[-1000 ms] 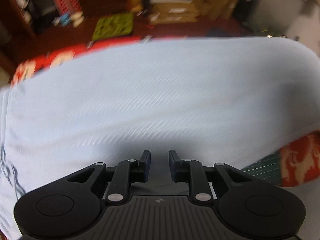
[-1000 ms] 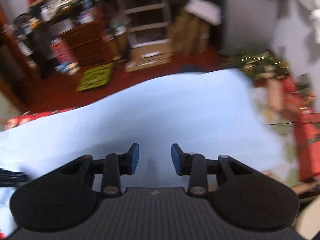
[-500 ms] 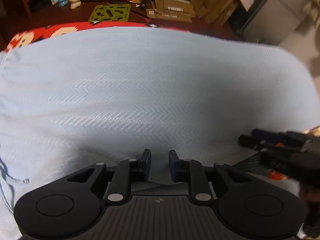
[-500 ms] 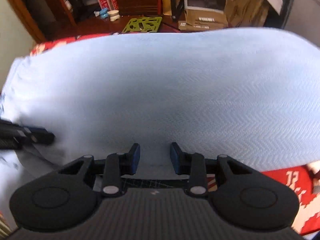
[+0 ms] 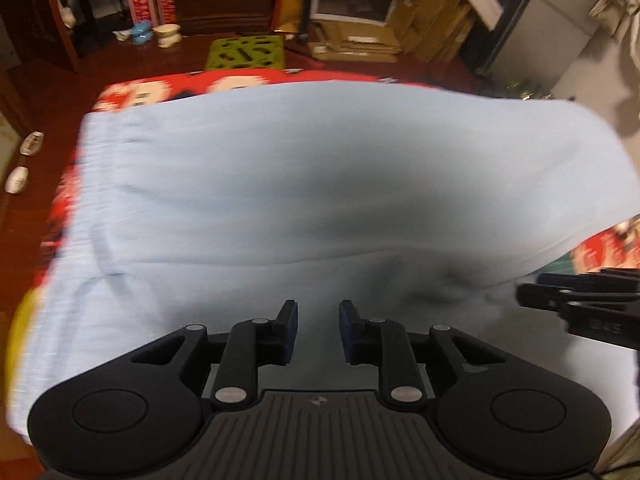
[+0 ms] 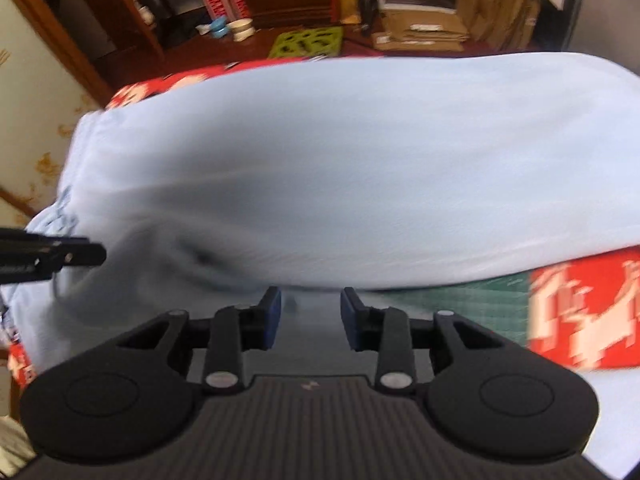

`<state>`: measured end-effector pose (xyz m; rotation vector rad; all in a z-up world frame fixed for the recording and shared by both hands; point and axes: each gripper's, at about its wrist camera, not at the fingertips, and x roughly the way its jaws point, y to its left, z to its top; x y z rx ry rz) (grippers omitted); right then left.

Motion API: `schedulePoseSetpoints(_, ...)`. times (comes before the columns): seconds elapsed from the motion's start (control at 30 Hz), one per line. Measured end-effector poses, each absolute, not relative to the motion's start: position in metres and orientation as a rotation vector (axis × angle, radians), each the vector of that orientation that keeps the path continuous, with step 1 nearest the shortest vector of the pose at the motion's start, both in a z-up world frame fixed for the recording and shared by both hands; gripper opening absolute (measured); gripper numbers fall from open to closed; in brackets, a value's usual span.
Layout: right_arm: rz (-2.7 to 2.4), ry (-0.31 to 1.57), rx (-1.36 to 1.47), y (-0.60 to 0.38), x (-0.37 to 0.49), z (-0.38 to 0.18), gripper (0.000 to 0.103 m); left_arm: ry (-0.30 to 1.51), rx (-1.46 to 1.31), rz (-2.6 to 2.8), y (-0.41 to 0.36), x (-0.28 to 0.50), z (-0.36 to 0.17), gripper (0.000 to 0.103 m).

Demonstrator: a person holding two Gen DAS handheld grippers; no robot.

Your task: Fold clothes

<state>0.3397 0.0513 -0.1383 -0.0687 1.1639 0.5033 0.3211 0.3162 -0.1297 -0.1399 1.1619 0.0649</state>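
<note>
Pale-blue garment point(image 5: 320, 184) is lying doubled over, a fold seemingly underway; left gripper point(image 5: 318, 332) gap looks narrow, grip unclear; right gripper point(image 6: 308, 318) jaws are closing, grip unclear.

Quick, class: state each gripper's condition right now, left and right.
Left gripper: jaws narrowly apart over the light blue garment; grip cannot be told.
Right gripper: jaws closing over the garment; grip cannot be told.

Both wrist views look steeply down, sharing pale-blue cloth point(image 5: 320, 184).
</note>
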Motion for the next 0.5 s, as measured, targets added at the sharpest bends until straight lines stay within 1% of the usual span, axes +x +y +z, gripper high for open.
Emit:
schedulePoseSetpoints(0.03, 0.513, 1.163, -0.068, 0.057, 0.336, -0.143, 0.029, 1.164, -0.124, 0.079, 0.327, 0.317, -0.131, 0.022)
schedulePoseSetpoints(0.17, 0.523, 1.161, -0.069, 0.093, 0.332, -0.156, 0.029, 1.183, -0.090, 0.149, 0.370, 0.299, -0.137, 0.028)
schedulePoseSetpoints(0.27, 0.485, 1.193, -0.079, 0.108, 0.331, -0.173, 0.028, 1.206, -0.075, 0.200, 0.399, 0.285, -0.143, 0.028)
schedulePoseSetpoints(0.3, 0.474, 1.192, -0.084, 0.107, 0.330, -0.177, 0.024, 1.212, -0.072, 0.212, 0.406, 0.280, -0.145, 0.028)
schedulePoseSetpoints(0.37, 0.451, 1.191, -0.093, 0.105, 0.329, -0.183, 0.024, 1.219, -0.070, 0.233, 0.420, 0.272, -0.146, 0.028)
schedulePoseSetpoints(0.4, 0.450, 1.187, -0.092, 0.106, 0.328, -0.179, 0.022, 1.220, -0.077, 0.238, 0.425, 0.268, -0.145, 0.028)
schedulePoseSetpoints(0.43, 0.450, 1.184, -0.091, 0.107, 0.327, -0.175, 0.017, 1.218, -0.089, 0.238, 0.430, 0.264, -0.143, 0.028)
schedulePoseSetpoints(0.5, 0.450, 1.178, -0.089, 0.110, 0.325, -0.167, 0.015, 1.210, -0.103, 0.235, 0.437, 0.259, -0.142, 0.028)
